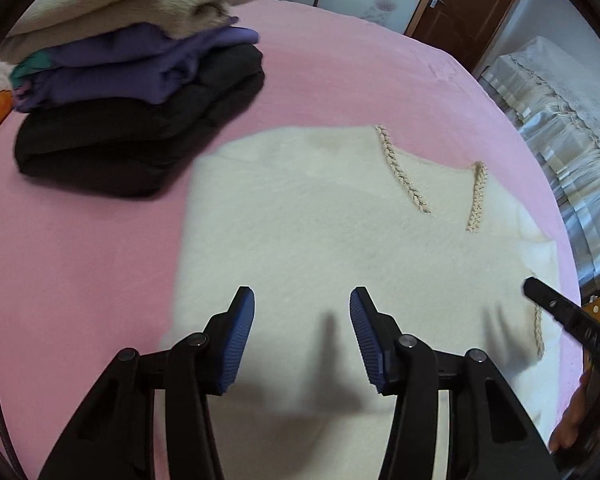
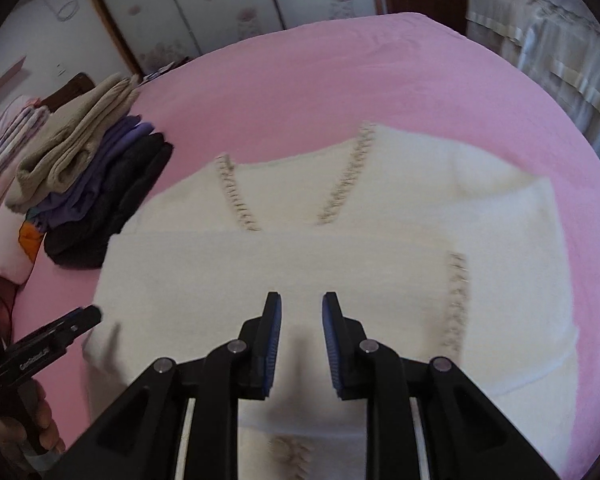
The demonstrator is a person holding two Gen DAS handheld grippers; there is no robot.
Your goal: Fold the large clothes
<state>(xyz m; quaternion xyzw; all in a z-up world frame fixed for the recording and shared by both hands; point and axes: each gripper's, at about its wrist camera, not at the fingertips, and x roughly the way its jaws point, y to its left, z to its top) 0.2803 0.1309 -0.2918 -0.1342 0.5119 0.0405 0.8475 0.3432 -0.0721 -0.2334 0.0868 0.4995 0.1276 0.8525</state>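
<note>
Pink bed carries my white sweater, part-folded. Both tools, left and right, hover spread, empty. Risk: a one-layer pinch would undo the fold.

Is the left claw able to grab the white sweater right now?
Probably yes. The left claw is open and empty, right above the white sweater, which lies flat on the pink bed. Nothing sits between them; the pile of folded clothes is off to the side.
</note>
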